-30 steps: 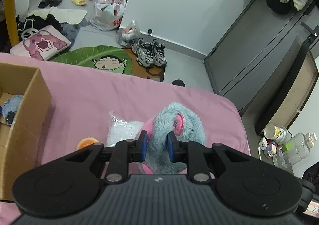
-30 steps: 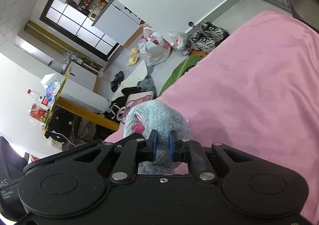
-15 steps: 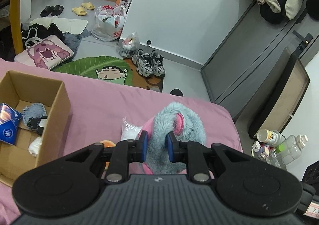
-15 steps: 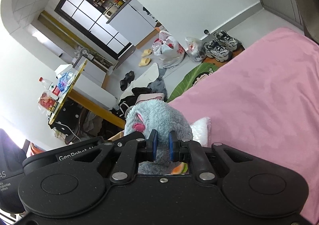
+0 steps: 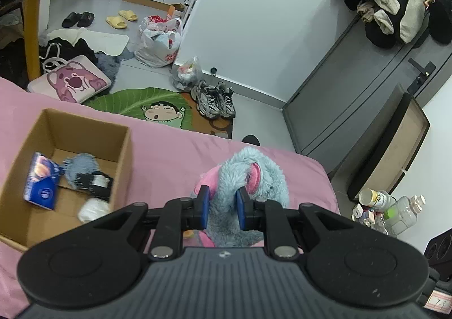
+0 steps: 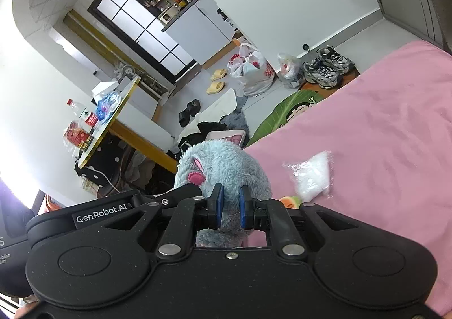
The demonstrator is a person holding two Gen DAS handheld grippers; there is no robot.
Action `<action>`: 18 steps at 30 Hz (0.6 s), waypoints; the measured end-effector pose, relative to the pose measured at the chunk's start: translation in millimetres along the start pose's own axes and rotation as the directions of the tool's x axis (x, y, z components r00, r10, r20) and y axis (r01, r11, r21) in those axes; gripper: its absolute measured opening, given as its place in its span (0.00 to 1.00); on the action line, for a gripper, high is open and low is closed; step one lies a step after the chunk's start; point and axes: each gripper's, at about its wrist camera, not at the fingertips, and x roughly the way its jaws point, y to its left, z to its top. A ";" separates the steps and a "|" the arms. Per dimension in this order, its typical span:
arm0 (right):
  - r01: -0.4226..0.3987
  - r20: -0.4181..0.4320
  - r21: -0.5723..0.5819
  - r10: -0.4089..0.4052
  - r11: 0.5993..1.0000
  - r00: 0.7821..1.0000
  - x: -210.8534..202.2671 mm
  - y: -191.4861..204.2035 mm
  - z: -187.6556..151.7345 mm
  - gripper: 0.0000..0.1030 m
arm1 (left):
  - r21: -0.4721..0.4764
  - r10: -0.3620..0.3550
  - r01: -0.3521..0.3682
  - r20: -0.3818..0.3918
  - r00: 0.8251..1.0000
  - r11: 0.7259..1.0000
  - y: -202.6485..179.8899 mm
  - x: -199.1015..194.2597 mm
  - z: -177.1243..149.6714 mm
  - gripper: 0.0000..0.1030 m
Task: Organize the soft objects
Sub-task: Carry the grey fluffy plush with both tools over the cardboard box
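Note:
A fluffy blue-grey plush toy with pink ears is held up over the pink bed by both grippers. My left gripper is shut on its lower part. My right gripper is shut on the same plush toy from the other side. An open cardboard box lies on the bed to the left in the left wrist view; it holds a blue packet, a grey fuzzy item and a white soft item. A white plastic bag lies on the bed beside the toy.
The pink bed ends just past the toy; beyond it the floor holds a green cartoon mat, sneakers and plastic bags. An orange-green soft item peeks out beside the right gripper. Bottles stand at the right.
Both grippers have lifted the plush toy and carried it left; the cardboard box has come fully into the left wrist view, and the white bag now shows in the right wrist view.

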 end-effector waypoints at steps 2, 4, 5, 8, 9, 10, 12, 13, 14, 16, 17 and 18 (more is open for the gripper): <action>-0.001 -0.002 -0.006 0.001 1.000 1.000 3.1 8.3 -5.7 0.11 | -0.006 0.001 -0.001 0.002 1.000 1.000 8.5 -4.8 0.4 0.18; -0.006 -0.008 -0.005 0.006 1.000 1.000 6.0 15.1 -11.0 0.11 | -0.016 0.002 -0.002 0.003 1.000 1.000 16.6 -9.2 1.1 0.18; -0.010 -0.008 -0.009 0.010 1.000 1.000 7.1 18.9 -13.5 0.11 | -0.022 0.002 -0.002 0.003 1.000 1.000 21.2 -11.8 1.3 0.18; -0.015 -0.014 -0.025 0.015 1.000 1.000 10.1 31.5 -19.7 0.11 | -0.035 -0.004 0.005 0.007 1.000 0.999 36.5 -20.6 3.4 0.18; -0.017 -0.018 -0.028 0.016 0.999 1.000 11.0 34.7 -21.2 0.11 | -0.041 -0.005 0.005 0.010 1.000 0.999 41.3 -23.4 3.7 0.18; -0.017 -0.021 -0.031 0.017 0.999 1.000 12.2 38.7 -22.6 0.11 | -0.047 -0.006 0.007 0.012 1.000 0.999 45.4 -25.9 4.1 0.18; -0.017 -0.025 -0.040 0.016 0.999 1.000 14.6 46.2 -26.0 0.11 | -0.061 -0.010 0.011 0.018 1.000 0.998 54.9 -31.6 4.3 0.18; -0.018 -0.027 -0.042 0.017 0.999 0.999 16.4 49.9 -28.2 0.11 | -0.067 -0.011 0.012 0.021 1.000 0.998 59.2 -33.8 4.6 0.18; -0.019 -0.031 -0.042 0.018 0.999 0.999 18.3 52.9 -29.9 0.11 | -0.071 -0.011 0.013 0.024 1.000 0.997 64.1 -36.0 4.9 0.18; -0.019 -0.037 -0.044 0.017 0.999 0.999 21.7 59.6 -35.1 0.11 | -0.077 -0.009 0.011 0.027 1.000 0.997 71.5 -38.8 5.4 0.18; -0.019 -0.039 -0.043 0.017 0.999 0.999 23.5 61.9 -37.1 0.11 | -0.080 -0.008 0.011 0.028 1.000 0.997 76.0 -40.0 5.6 0.18; -0.018 -0.041 -0.043 0.016 0.999 0.999 25.7 64.7 -39.1 0.11 | -0.085 -0.008 0.011 0.029 1.000 0.996 81.1 -41.4 5.9 0.18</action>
